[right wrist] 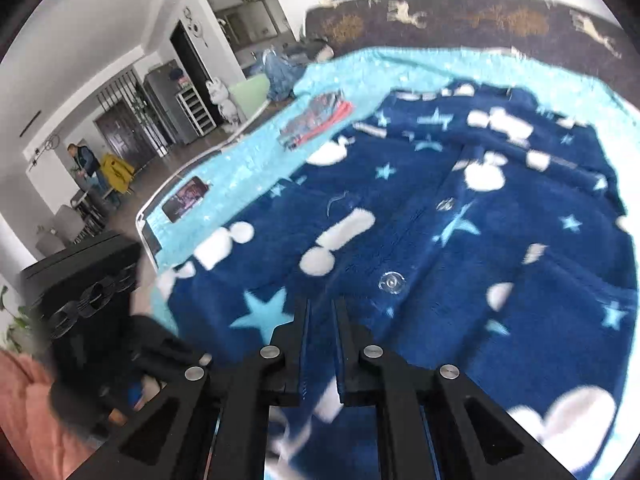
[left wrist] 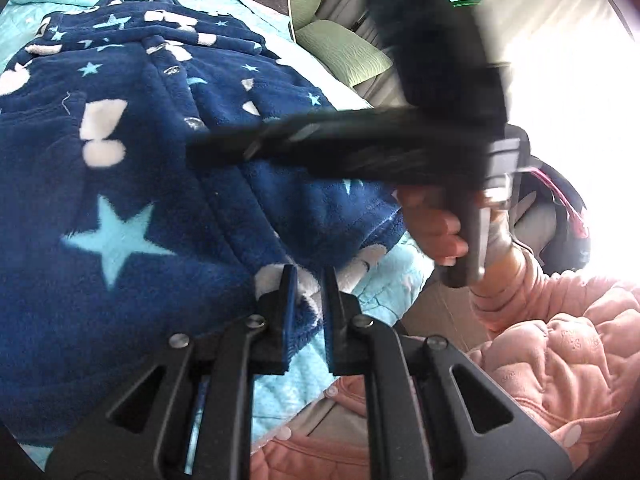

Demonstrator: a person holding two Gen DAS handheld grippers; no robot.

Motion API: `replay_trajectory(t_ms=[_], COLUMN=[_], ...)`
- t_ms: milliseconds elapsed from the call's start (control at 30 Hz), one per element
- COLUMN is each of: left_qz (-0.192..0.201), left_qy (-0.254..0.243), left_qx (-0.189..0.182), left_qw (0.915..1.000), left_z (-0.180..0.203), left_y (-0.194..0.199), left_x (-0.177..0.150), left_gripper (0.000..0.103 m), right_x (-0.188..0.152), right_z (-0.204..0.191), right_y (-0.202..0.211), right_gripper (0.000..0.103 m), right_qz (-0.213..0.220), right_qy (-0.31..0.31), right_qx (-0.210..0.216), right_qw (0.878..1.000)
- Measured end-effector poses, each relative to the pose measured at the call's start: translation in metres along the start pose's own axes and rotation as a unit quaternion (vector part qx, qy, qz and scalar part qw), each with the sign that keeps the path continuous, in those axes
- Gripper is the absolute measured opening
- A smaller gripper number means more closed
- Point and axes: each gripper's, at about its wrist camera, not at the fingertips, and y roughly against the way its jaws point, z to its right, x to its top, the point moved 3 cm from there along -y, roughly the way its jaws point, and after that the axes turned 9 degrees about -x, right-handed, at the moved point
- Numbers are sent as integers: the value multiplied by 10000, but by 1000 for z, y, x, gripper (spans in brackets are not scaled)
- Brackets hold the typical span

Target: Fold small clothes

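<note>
A navy fleece garment with light-blue stars and white shapes [left wrist: 132, 168] lies spread on a turquoise blanket [left wrist: 384, 280]; it fills the right wrist view [right wrist: 460, 248], snap buttons down its front. My left gripper [left wrist: 309, 280] is nearly closed around the garment's lower hem edge, fleece between its fingers. My right gripper [right wrist: 322, 312] has narrow jaws with fleece between them, low over the garment's near part. The right gripper's body [left wrist: 360, 148] crosses the left wrist view, blurred, held by a hand.
A pink quilted sleeve and jacket [left wrist: 560, 340] sit at lower right. Green cushions [left wrist: 344, 52] lie beyond the blanket. A phone [right wrist: 186, 198] and a folded patterned cloth [right wrist: 316, 120] rest on the blanket's left part. A dark patterned backrest [right wrist: 460, 16] is behind.
</note>
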Motion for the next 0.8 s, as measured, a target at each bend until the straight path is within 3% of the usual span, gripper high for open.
replay_trajectory(t_ms=[67,167,233,300,333,467,533,633,667,733,800], left_qz=[-4,131,361,725,860,1236,1465,1661,1620,1473,1231], left_qy=[74,93,-43,-193,-210,399,802,983,955,922,981], left_qx=[-4,0,224,741,1006,2145,2343,2399,2531,2696,2714], left_qw=[10000,9999,9991,9944,9910,9680,9577,9514,9490,9472,9495], left_z=[-2,0,2,1,-2,-34,-47,-53,-54,-55,-62], left_y=[6,28,47,76,88,141,164,183,182,177,165], left_x=[0,3,7,7,5,-16,-30,-46,-50,-55,-58], left_gripper=[12,14,37,54,58,59,59,64,66,67,67], right_x=[-8,-14,-19,-30,-34,-65,-76,-86,-91,-98,-106], right_z=[8,17,17,12,11,22,43,66,75,88,102], right_y=[-28,-21,-6,15,21,46,61,82,91,102,110], right_gripper=[4,4,10,10,11,22,24,29,32,51,54], right_qz=[-449,-311,-219,-74,-54,-49,7,153,204,214,139], right_qy=[-8,-378,-414,-244,-177,-117,-420,-837,-988,-1145,-1264], right_qx=[-363,-102,-101,-105,-97,-522,-806,-1058,-1189,-1424,-1723], right_qw=[9983,9988,9989,9996,9998,9986,9959,9907,9878,9829,9768])
